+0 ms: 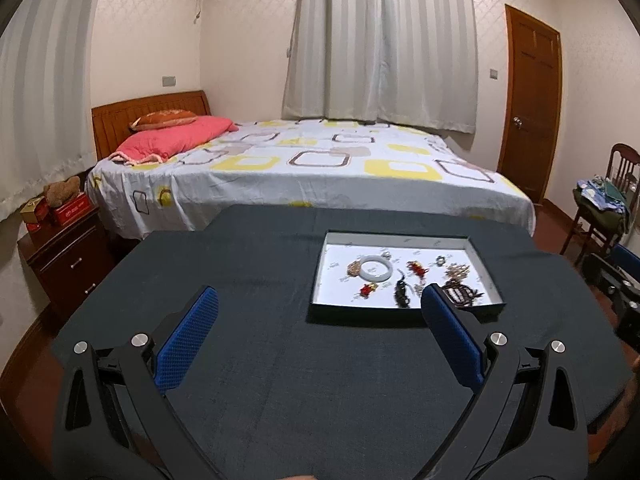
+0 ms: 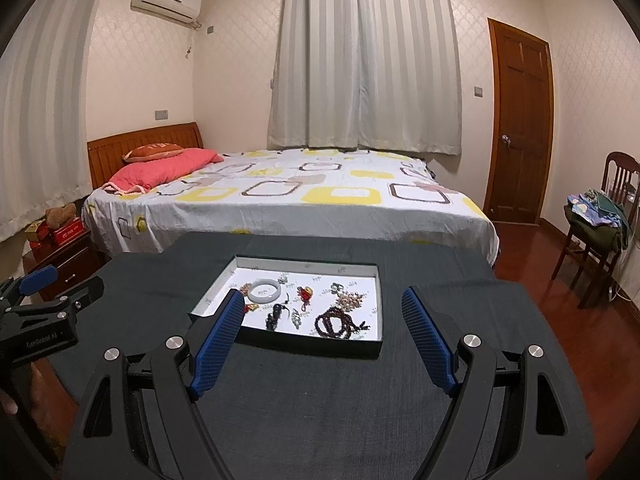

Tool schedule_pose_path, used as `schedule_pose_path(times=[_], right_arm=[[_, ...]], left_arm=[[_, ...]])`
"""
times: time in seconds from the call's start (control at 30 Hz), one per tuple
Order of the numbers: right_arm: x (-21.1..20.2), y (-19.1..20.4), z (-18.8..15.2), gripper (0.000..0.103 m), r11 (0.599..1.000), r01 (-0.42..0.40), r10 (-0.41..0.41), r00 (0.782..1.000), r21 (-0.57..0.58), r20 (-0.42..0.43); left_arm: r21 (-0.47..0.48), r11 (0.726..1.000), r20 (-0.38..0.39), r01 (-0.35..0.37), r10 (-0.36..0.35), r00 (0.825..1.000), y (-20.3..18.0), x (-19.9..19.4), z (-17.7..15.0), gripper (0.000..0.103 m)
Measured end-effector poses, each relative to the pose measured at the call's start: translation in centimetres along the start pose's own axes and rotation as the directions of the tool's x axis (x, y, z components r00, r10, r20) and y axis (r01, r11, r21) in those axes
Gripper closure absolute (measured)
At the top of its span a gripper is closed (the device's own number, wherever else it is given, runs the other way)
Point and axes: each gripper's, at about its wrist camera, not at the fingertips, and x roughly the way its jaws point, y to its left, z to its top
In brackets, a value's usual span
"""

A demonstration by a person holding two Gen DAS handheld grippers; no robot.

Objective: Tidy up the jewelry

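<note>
Here the left claw [image 1: 319, 300] hangs above the dark cloth-covered desk [image 1: 256, 272], its blue-padded fingers [image 1: 192, 332] spread wide apart and gripping nothing. The right claw [image 2: 322, 308] is likewise parted and empty, its blue pads [image 2: 218, 344] framing the near edge of the shallow dark-walled box tray with a white floor [image 2: 308, 344]. That tray sits on the desk just ahead of both claws, toward the right in the left wrist view [image 1: 486, 276] and roughly centred in the right one.

Inside the tray lies the jewelry. A pale white jade bangle [image 2: 264, 291] rests flat near the far left; a small red ornament [image 2: 306, 293] sits to its right, and a dark beaded bracelet [image 2: 334, 322] is coiled near the front right. A black pendant piece [image 2: 275, 316] lies near the front, between bangle and beads. Smaller bits are too blurred to name.

Beyond the desk stands a bed with a white sheet patterned in yellow and brown squares [image 2: 304, 196], a pink pillow [image 2: 160, 170] at its head. Grey curtains [image 2: 360, 60] hang behind it, and a brown wooden door [image 2: 520, 120] stands to the right.
</note>
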Motion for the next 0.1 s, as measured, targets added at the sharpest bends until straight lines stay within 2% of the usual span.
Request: schedule_pose_path(times=[0.1], right_arm=[[1.3, -0.6, -0.6, 0.025, 1.0, 0.018, -0.018, 1.0, 0.004, -0.016]], left_arm=[[-0.01, 1.0, -0.044, -0.026, 0.026, 0.999, 0.8, 3.0, -0.2, 0.004]])
